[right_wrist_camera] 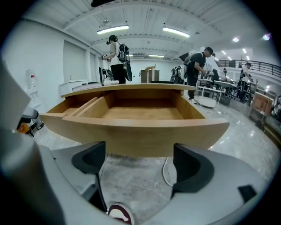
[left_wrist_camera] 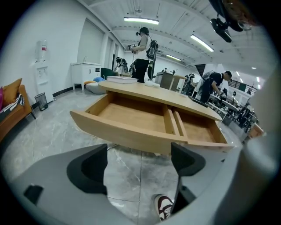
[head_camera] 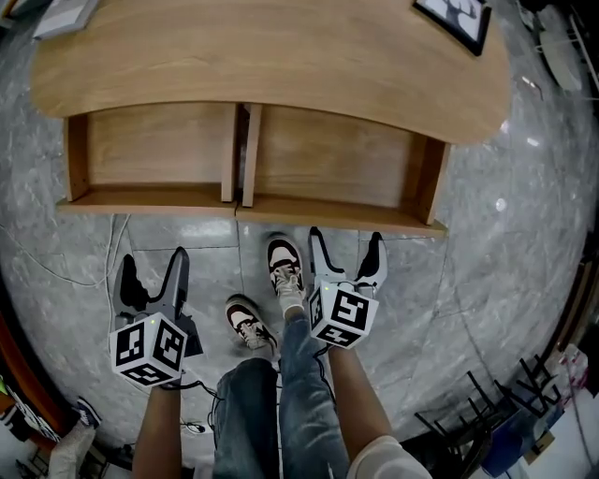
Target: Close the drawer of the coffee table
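Observation:
A wooden coffee table has two empty drawers pulled out side by side: the left drawer and the right drawer. My left gripper is open, a little short of the left drawer's front. Open too, my right gripper hangs just before the right drawer's front. Neither touches the wood. Nothing is between the fingers of either gripper.
The person's two shoes stand on the grey marble floor between the grippers. A cable trails under the left drawer. A framed picture lies on the tabletop. Other people work at benches in the background.

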A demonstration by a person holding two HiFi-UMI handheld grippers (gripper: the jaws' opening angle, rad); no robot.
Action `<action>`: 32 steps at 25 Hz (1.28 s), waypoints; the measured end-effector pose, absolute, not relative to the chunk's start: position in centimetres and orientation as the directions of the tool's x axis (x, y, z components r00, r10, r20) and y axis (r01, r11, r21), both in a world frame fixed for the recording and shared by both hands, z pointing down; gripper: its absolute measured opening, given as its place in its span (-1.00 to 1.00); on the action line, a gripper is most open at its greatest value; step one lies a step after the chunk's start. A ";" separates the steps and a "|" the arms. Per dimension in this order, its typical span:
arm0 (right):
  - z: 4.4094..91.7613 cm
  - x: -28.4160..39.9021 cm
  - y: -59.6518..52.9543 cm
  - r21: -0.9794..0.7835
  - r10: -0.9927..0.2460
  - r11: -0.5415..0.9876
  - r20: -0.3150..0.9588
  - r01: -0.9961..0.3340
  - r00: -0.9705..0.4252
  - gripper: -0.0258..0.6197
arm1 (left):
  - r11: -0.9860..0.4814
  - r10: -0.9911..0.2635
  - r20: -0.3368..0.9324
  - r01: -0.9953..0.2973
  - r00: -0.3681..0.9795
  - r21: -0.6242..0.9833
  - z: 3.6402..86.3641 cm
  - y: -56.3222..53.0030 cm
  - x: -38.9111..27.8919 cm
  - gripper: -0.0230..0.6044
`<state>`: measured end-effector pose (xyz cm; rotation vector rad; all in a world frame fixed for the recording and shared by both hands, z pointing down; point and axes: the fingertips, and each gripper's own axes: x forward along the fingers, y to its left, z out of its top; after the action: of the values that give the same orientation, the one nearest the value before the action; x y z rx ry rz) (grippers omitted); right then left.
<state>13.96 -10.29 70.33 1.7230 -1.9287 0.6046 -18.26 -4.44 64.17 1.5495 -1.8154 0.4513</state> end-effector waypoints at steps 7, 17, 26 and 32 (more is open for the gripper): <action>70.4 13.8 -11.4 -0.012 -0.831 0.100 0.549 -0.995 -0.090 0.62 | 0.234 -0.698 0.716 -0.954 -0.029 0.190 65.2 -4.9 -18.3 0.51; 70.1 13.8 -11.3 -0.017 -0.847 0.095 0.524 -0.995 -0.090 0.62 | 0.164 -0.680 0.733 -0.976 -0.008 0.141 66.0 -4.6 -18.5 0.51; 69.9 13.8 -11.3 -0.016 -0.846 0.096 0.526 -0.995 -0.090 0.62 | 0.175 -0.671 0.742 -0.971 0.001 0.160 66.8 -4.2 -18.6 0.51; 68.9 13.9 -11.5 -0.013 -0.854 0.096 0.513 -0.995 -0.089 0.61 | 0.178 -0.678 0.735 -0.970 0.000 0.164 66.5 -4.5 -18.8 0.51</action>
<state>13.86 -11.46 68.93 1.8157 -2.0057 0.5153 -18.76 -4.52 66.51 1.5677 -1.7457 0.5221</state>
